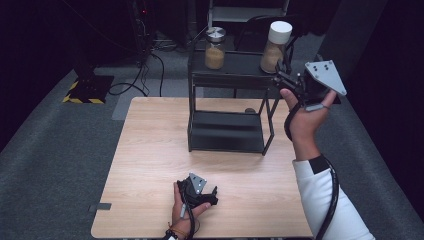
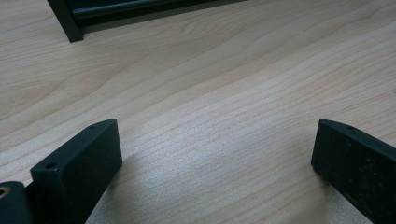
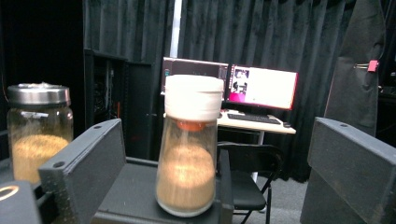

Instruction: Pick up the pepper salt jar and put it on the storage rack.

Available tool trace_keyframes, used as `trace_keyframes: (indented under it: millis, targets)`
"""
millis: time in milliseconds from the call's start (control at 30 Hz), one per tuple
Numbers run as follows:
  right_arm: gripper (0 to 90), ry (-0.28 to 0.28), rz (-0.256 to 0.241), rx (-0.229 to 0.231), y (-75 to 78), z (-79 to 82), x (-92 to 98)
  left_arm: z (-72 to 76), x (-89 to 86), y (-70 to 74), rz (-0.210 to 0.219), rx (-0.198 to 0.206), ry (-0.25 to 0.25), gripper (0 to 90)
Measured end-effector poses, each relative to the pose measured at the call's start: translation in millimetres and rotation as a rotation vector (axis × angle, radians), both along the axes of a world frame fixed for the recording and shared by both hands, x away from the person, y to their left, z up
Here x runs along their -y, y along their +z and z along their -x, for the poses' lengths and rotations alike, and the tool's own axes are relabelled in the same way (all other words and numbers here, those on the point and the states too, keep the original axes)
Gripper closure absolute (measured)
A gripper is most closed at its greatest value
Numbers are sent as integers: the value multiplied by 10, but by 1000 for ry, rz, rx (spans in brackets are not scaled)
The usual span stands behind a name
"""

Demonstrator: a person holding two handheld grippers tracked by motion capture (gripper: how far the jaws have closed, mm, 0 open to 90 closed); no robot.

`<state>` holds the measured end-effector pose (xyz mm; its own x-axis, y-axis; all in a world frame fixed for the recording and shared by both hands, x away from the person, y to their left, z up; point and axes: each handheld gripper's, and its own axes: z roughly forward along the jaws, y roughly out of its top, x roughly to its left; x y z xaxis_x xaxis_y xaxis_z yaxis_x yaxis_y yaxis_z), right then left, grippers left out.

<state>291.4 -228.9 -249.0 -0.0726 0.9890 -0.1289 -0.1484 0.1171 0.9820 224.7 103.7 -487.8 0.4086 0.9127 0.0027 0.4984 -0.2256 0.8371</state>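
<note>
The white-capped jar [image 1: 276, 46] stands at the upper right of the high view, on the right end of the top shelf of the black rack [image 1: 227, 131], close to that shelf's right edge. It is about half full of a tan, sandy powder. In the right gripper view the same jar [image 3: 189, 154] stands upright in the lower centre of the frame, on the shelf's corner, with an orange band just under its white cap.

My right hand-held gripper [image 1: 281, 75] is raised just right of the jar in the high view, pointing at it. Its jaws are spread wide, and in the right gripper view they flank the jar with clear gaps on both sides, touching nothing.

A second jar with a metal lid [image 1: 215, 48] sits on the left part of the same shelf, well apart from the first, also holding tan powder.

My left hand-held gripper [image 1: 214, 193] lies low on the wooden counter [image 1: 150, 150], at the bottom centre of the high view. Its jaws are wide apart too, with bare wood between them in the left gripper view.
</note>
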Motion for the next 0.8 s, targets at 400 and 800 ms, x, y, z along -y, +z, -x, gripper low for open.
trace_keyframes:
  millis: [400, 800]
  targets:
    - [38, 3, -4, -9, -332, 268, 152, 0, 1, 1, -1, 0, 0, 14]
    - [20, -7, 9, -43, -577, 387, 194, 1, 0, 0, -1, 1, -1, 16]
